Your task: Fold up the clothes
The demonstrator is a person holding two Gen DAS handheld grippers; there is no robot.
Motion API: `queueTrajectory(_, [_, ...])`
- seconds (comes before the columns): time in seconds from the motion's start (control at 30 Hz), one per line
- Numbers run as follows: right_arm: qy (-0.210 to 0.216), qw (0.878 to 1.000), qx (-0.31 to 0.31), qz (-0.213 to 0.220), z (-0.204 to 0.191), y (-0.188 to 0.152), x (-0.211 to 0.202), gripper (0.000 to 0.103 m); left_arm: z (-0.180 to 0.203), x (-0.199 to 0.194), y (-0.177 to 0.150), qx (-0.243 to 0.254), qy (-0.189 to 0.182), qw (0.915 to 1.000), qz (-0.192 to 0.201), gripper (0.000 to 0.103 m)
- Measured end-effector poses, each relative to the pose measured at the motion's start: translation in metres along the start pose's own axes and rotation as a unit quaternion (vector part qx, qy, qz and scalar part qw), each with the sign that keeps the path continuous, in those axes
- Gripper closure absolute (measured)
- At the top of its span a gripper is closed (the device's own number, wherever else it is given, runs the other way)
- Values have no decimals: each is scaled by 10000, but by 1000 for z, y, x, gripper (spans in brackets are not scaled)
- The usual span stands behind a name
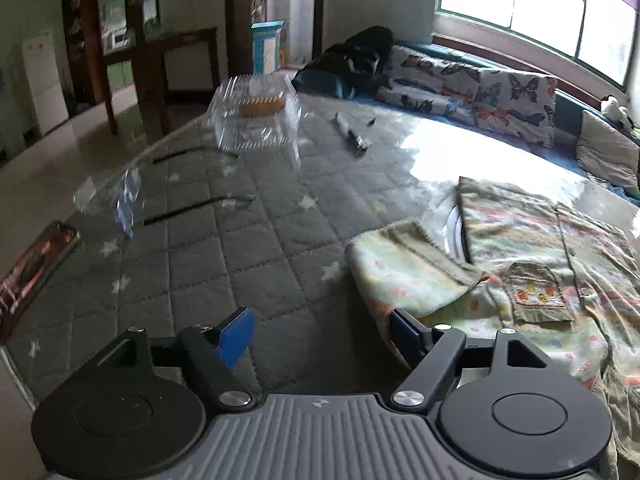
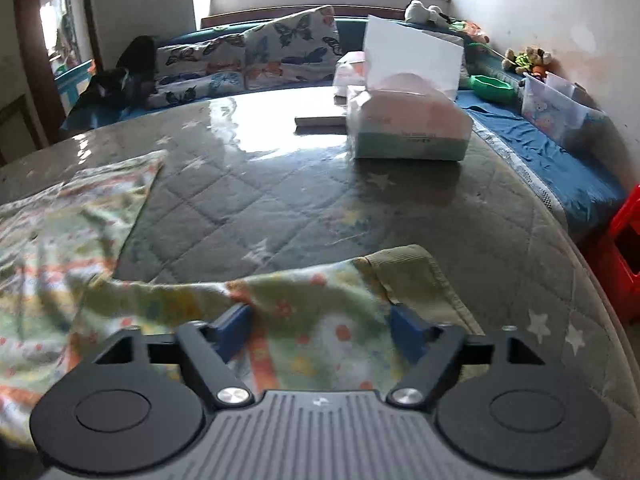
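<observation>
With both sets of jaws apart, my right hand-held gripper (image 2: 320,326) straddles the near sleeve (image 2: 340,300) of the shirt (image 1: 540,264) spread on the counter (image 1: 240,248), while my left hand-held gripper (image 1: 322,334) sits just left of it.

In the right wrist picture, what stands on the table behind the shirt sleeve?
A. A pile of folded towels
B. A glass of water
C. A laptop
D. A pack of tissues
D: a pack of tissues, with a white sheet sticking up from its top, stands on the quilted table beyond the sleeve that lies between the open fingers of the right gripper.
</observation>
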State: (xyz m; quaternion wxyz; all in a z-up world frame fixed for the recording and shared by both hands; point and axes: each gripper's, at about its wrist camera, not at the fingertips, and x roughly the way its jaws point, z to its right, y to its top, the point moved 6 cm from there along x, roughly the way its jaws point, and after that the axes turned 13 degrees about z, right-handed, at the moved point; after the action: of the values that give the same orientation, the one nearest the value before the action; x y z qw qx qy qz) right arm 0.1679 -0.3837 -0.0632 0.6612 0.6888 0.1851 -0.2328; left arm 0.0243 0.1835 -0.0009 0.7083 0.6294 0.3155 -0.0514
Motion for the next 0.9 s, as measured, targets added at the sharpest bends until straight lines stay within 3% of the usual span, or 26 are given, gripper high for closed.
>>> queueTrajectory(0.07, [-6,10000,38,12,1,2,3,19,5,-1,4,94,-21,9999,122,20])
queueTrajectory(0.23, [19,9999,-76,87,-5,-3,4,1,23,2,11,387,-178,9986,301,18])
queueTrajectory(0.4, [-22,9998,-25,193,-7,-5,4,0,63,19,2,1098,-500,9924,228,18])
queueTrajectory(0.5, [-21,9997,-34,224,-7,-5,4,0,80,32,-9,1558,-470,9866,142,18])
queueTrajectory(0.7, [-11,9990,-62,434,-8,-10,2,0,77,54,-20,1961,-160,9804,102,18])
queueTrajectory(0.8, [-19,9984,-64,556,-8,-11,0,0,60,59,-18,1851,174,9824,195,18])
queueTrajectory(0.9, [-25,9983,-62,587,-8,-11,0,0,32,62,-10,1427,583,9877,269,17])
